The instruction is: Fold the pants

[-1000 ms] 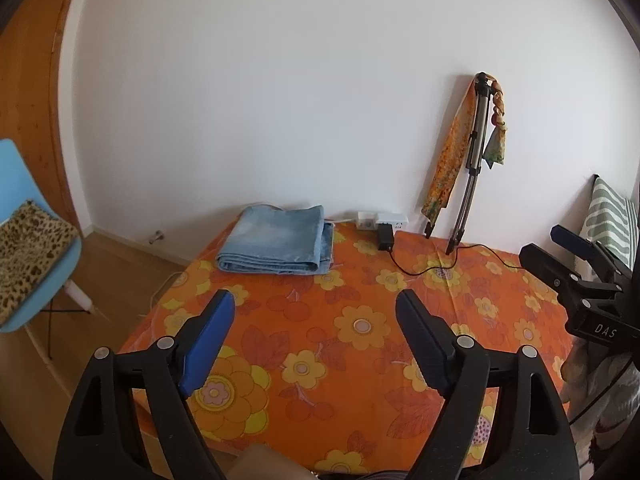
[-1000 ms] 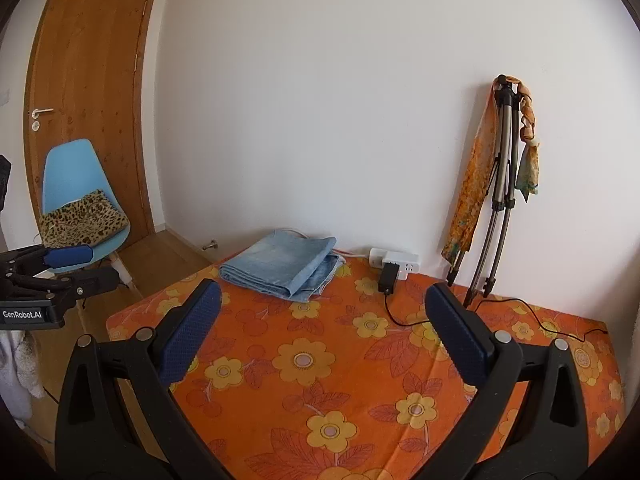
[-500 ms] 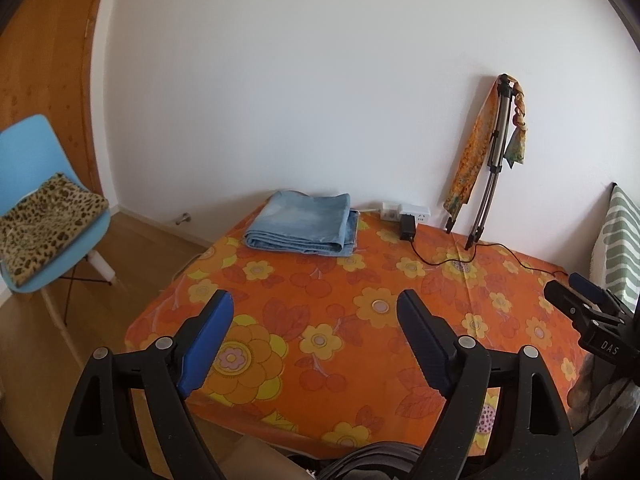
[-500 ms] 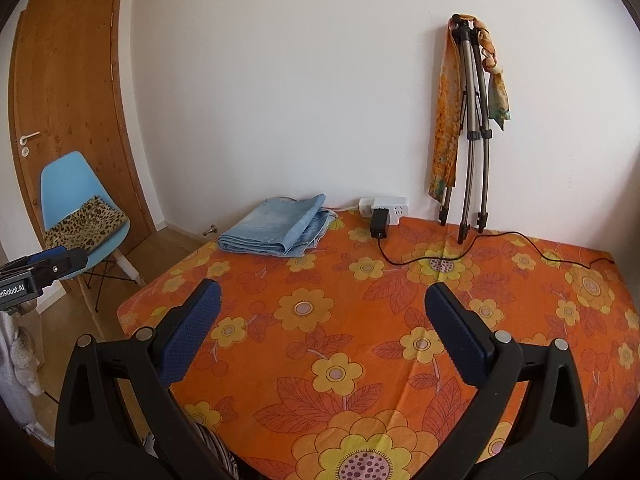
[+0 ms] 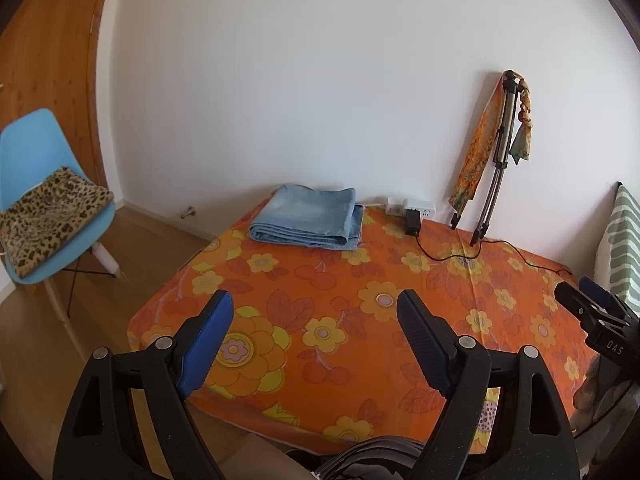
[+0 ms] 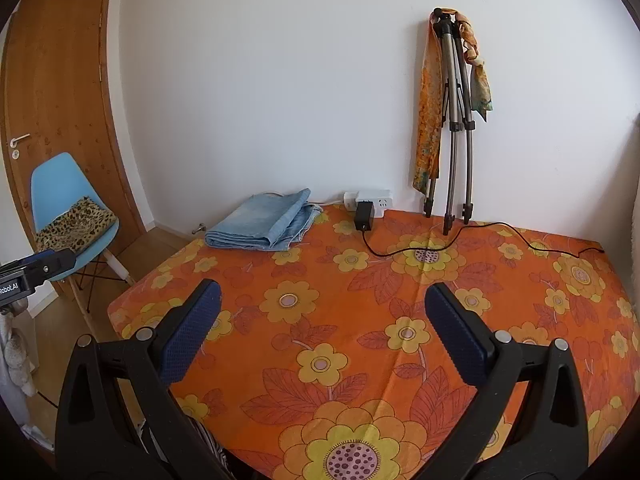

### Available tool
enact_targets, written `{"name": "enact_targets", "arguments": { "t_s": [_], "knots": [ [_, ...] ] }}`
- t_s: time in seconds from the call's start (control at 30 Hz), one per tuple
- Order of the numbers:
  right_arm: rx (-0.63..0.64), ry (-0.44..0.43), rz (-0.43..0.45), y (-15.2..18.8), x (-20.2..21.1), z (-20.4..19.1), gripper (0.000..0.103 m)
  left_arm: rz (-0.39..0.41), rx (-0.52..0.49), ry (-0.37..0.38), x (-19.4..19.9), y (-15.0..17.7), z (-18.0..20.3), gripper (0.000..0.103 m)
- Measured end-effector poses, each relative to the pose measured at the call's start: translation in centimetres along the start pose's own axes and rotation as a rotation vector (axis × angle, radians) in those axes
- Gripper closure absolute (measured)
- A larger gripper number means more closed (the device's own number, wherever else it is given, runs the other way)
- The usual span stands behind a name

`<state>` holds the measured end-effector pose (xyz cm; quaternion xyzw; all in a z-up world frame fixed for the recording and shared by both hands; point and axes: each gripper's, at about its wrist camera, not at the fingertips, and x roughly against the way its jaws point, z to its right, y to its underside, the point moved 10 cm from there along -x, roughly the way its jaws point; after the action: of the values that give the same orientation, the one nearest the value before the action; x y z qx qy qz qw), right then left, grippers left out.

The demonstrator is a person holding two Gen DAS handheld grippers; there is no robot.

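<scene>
**Both grippers hanging open over a bare stretch of flowered cloth**

The folded light-blue denim pants [image 5: 306,220] are lying at the far left corner of the table under an orange tablecloth printed with yellow flowers [image 5: 360,280], close to the white wall. Between them and the near edge, the cloth is lying flat and bare. Along the far edge, a white power strip with a black adapter [image 5: 412,216] is sitting just right of the pants, its thin cable trailing rightward past the feet of a folded metal tripod draped in orange scarves [image 5: 500,152].

The left gripper [image 5: 316,336] is hovering above the near left edge, jaws spread wide, holding nothing. The right gripper [image 6: 322,328] is likewise gaping open over the near middle, nothing between its pads.

The left view is catching the right gripper's tip at its right border and a striped green cushion [image 5: 624,240]; the right view alone is showing the wooden door's handle [image 6: 20,138]. Both are showing the pale blue chair with a leopard-print cushion [image 6: 72,216].

Compared with a second ago, both views are now taking in more of the table's near edge.
</scene>
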<state>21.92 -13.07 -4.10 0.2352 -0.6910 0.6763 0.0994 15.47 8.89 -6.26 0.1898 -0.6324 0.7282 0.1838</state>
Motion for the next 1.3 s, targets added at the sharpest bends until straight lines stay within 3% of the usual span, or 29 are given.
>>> {"name": "enact_targets", "arguments": {
  "t_s": [1.3],
  "knots": [
    [-0.026,0.004,-0.011,0.78,-0.44,0.38,0.000,0.000,-0.025,0.009,-0.11,-0.23,1.00,0.019]
  ]
}}
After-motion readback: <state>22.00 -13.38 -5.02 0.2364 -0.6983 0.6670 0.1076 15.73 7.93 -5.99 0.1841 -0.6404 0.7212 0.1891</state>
